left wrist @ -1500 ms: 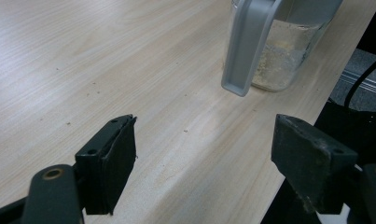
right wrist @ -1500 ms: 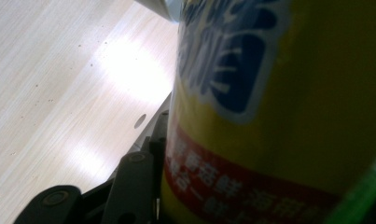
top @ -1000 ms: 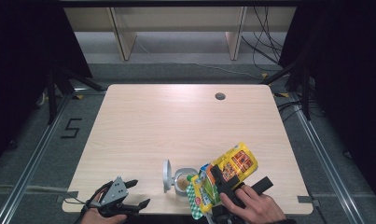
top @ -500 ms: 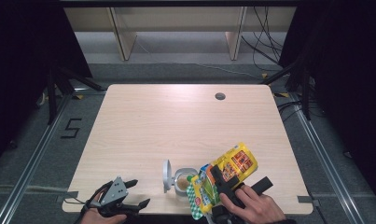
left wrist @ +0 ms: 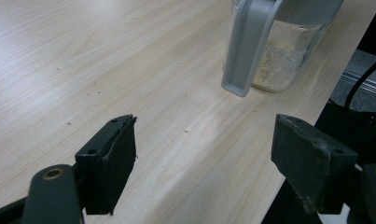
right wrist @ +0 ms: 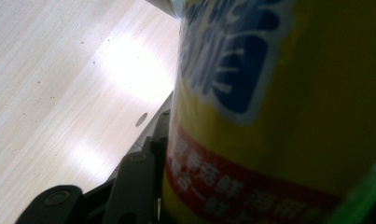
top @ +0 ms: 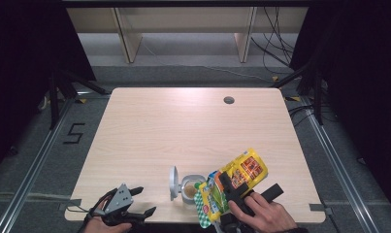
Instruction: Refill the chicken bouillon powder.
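Right tongs (top: 232, 191) apparently clamp the yellow pouch (top: 241, 172) (tilted over jar (top: 190, 187)); left tongs (top: 135, 201) gape empty.

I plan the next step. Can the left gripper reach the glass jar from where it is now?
Probably yes. The left gripper is open with nothing between its jaws, and bare table lies between it and the glass jar. Only the jar's hanging grey lid faces it.

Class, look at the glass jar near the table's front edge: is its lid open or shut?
Open. The jar shows its mouth, and the grey lid stands flipped up at its left side.
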The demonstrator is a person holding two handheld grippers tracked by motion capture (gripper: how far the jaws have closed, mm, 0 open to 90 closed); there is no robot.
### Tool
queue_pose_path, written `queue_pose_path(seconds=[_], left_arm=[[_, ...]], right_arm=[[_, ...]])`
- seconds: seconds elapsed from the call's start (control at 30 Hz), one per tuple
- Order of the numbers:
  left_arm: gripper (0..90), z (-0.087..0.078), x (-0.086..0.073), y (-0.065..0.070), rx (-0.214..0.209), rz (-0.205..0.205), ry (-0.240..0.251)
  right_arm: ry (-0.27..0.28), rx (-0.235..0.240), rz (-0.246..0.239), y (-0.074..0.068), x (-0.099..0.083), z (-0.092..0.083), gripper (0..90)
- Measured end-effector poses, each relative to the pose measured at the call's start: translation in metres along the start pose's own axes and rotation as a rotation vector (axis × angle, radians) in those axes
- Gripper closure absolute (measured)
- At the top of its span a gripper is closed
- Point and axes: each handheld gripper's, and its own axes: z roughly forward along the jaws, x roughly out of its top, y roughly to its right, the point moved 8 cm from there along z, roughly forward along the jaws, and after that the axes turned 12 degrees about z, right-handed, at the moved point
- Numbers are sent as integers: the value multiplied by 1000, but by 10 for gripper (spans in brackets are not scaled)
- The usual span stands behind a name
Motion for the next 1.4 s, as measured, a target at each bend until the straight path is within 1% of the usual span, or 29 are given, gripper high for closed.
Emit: queue_pose_path(seconds=[0.07, 0.1, 0.13, 0.17, 0.23, 0.27, 0.33, 0.4, 0.43, 0.47, 0.53, 0.57, 0.67, 0.7, 0.73, 0.77, 0.8, 0.87, 0.9, 1.0, 1.07, 1.1, 1.17, 1.23, 1.27, 1.3, 1.33, 1.37, 1.4], left_arm=[[216, -1, -1, -1, 2, 8, -8], [217, -1, 0, -1, 9, 8, -3], [216, 0, 1, 1, 5, -16, 16], [217, 0, 0, -1, 8, 7, 0], [216, -1, -1, -1, 1, 8, -9], [216, 1, 0, 0, 4, 1, 4], [216, 1, 0, 0, 4, -4, 3], [216, -1, 0, -2, -1, 39, -7], [216, -1, 0, -2, 0, 35, -4], [216, 0, 0, -1, 7, 0, -2], [216, -1, 0, -1, 8, 0, -1], [216, 0, 1, 1, 5, -16, 16], [216, 0, 1, 1, 4, -16, 16], [216, 0, 1, 1, 3, -9, 15], [216, -1, -1, -1, 4, 10, -3], [216, -1, -1, -1, 0, 7, -9], [216, 0, 0, 0, 4, 5, 0], [216, 0, 0, 0, 5, 8, 0], [216, 1, 0, 0, 3, -8, 5], [216, 0, 0, 0, 5, -8, 3], [216, -1, 0, -2, 7, 1, -1], [216, -1, -1, -2, 7, 0, -2], [216, 0, 0, -1, 5, -4, 4], [216, 0, 0, -1, 5, -7, 6], [215, -1, 0, -2, 10, 6, 2], [213, -1, 3, 1, 0, -18, 33], [212, -1, 4, 1, -3, -11, 36], [212, -1, 4, 0, -2, 1, 39], [212, -1, 4, 0, -2, 1, 39]], right_arm=[[0, -2, -1, 0, 0, 0, 632], [1, -14, -4, 1, 0, 0, 632], [-3, -15, -2, 1, -1, -1, 632], [-6, -15, -7, 1, -1, 0, 632], [-4, -14, -4, 2, -1, -1, 632], [-4, -18, -1, 2, -1, -1, 632], [-5, -16, -4, 2, -1, -1, 633], [-3, -15, -6, 2, -1, -1, 633], [-4, -14, -9, 2, 0, -1, 633], [-5, -14, -9, 2, 0, -1, 633], [-5, -15, -11, 2, -1, -1, 633], [-5, -16, -8, 2, -1, -1, 633], [-7, -13, -7, 2, -1, -1, 633], [-6, -12, -7, 1, -1, -1, 633], [-4, 0, -6, 0, 0, -1, 633], [-5, -1, -5, 0, 0, -1, 633], [-5, -1, -5, 0, 0, -1, 633], [-2, 0, -4, 0, 0, -1, 633], [-2, 5, -7, 0, 0, 0, 635], [-2, 3, -4, 0, -1, 0, 635], [-2, -3, -7, 0, -1, 0, 636], [0, 7, -6, -1, -1, 1, 636], [1, -6, -5, -1, -1, 1, 636], [-1, -4, -5, -1, -1, 1, 636], [-1, -4, -4, -1, 0, 1, 636], [0, -4, -4, -1, 0, 1, 636], [0, -4, -3, -1, 0, 1, 636], [1, 8, -2, -1, 0, 1, 636], [1, 8, -2, -1, 0, 1, 636]])
